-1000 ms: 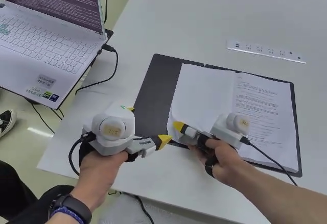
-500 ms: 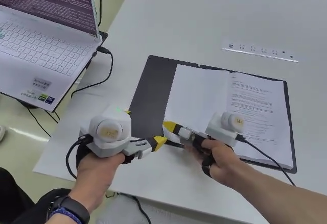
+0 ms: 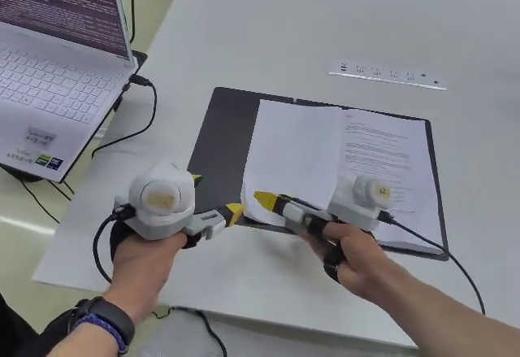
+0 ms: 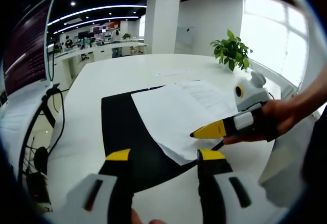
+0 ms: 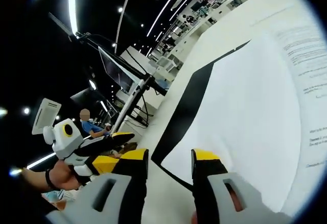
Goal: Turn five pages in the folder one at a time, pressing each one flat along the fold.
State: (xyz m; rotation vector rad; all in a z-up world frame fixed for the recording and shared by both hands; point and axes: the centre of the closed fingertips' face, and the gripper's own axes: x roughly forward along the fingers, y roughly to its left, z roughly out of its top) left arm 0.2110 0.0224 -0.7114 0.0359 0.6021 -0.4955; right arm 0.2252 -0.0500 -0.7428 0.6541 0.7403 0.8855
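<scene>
1. Black folder (image 3: 221, 141) lying open and flat on the white tabletop (image 3: 325, 23), near its front edge; a blank white page (image 3: 292, 154) rests over its left half, slightly bowed, and a printed page (image 3: 386, 158) covers its right half.
2. Right tongs (image 5: 170, 155) sit at the blank page's lower left corner, tips a little apart with a gap showing between them; no sheet is visibly pinched.
3. Left tongs (image 4: 164, 155) hover just off the folder's front left edge, spread wide and holding nothing, close to the right tongs.
4. White laptop (image 3: 57, 80) stands to the left, its cable (image 3: 142, 125) trailing towards the folder; a power strip (image 3: 388, 75) lies beyond the folder.
</scene>
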